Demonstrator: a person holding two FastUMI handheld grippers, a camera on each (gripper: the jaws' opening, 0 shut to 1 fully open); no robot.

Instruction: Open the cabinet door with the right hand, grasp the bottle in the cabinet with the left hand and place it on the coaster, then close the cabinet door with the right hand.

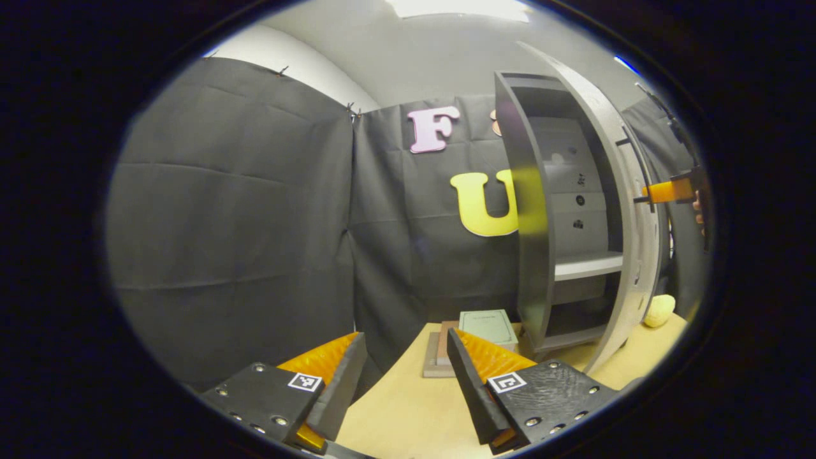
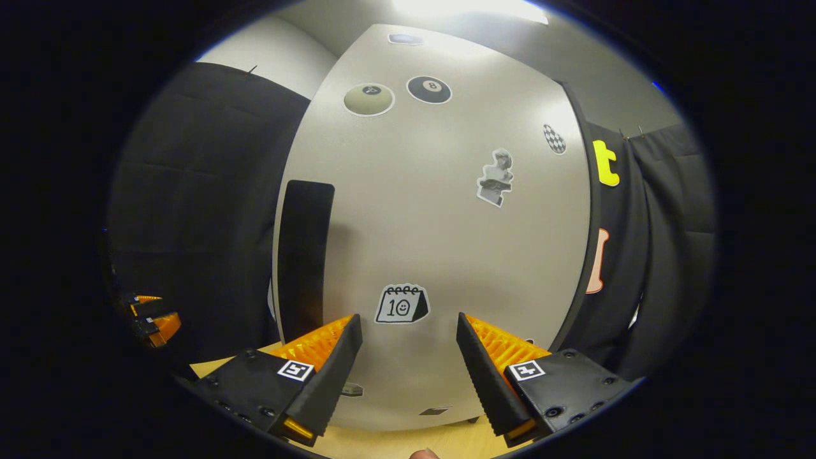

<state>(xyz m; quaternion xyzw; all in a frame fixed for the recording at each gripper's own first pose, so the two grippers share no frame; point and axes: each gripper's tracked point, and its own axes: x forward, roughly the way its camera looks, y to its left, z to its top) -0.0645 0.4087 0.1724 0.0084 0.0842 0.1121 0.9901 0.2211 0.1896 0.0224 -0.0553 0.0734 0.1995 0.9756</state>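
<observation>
A recording booth — black cloth walls (image 1: 229,210) around a wooden table (image 1: 408,408).

A green book (image 1: 489,326) lies on the table (image 1: 408,408) beside a yellow ball (image 1: 659,310).

- The left gripper (image 1: 405,357) carried flat dark plates studded with silver screws, each bearing a small square black-and-white marker.
- The right gripper (image 2: 408,341) matched: ridged inner finger faces, screwed plates, square markers.
</observation>
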